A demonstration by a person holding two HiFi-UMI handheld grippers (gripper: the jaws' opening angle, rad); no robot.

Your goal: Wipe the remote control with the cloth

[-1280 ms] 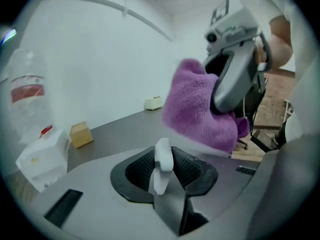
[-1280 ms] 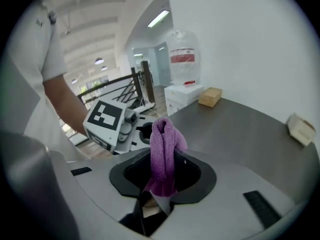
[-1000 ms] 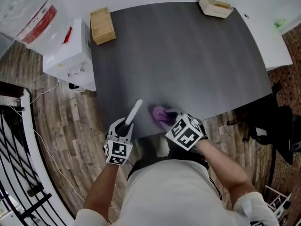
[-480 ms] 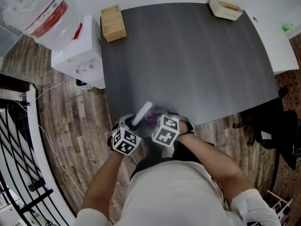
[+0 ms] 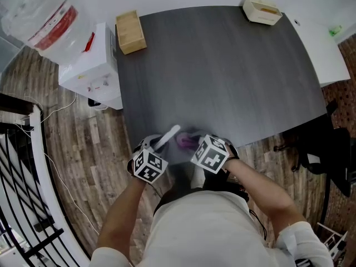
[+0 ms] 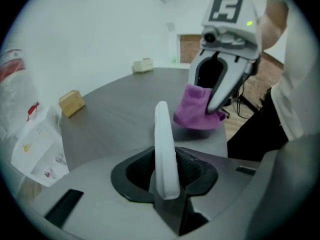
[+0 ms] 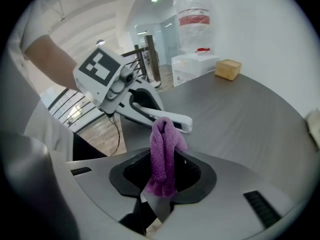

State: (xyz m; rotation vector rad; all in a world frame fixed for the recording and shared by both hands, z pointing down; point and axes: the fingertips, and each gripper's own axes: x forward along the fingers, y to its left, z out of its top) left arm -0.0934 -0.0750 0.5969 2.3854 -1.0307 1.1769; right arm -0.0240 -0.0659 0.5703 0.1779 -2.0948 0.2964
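My left gripper (image 5: 154,145) holds a slim white remote control (image 5: 167,137) over the near edge of the dark grey table (image 5: 222,71). Its jaws have just been closing, and the remote (image 6: 164,149) stands between them, pointing away. My right gripper (image 5: 193,143) is shut on a purple cloth (image 5: 185,141), bunched and folded between its jaws (image 7: 164,154). The cloth (image 6: 195,111) hangs just right of the remote's far end, close to it; I cannot tell whether they touch. In the right gripper view the remote (image 7: 167,121) lies just behind the cloth.
A wooden box (image 5: 130,31) sits at the table's far left corner and a cream tray (image 5: 262,10) at the far right. A white water dispenser (image 5: 89,65) with its bottle (image 5: 39,18) stands left of the table. A black chair (image 5: 328,149) is at the right.
The right gripper has carried the cloth leftwards and nearer, up against the remote. Both grippers have come closer together and a little lower over the table's near edge.
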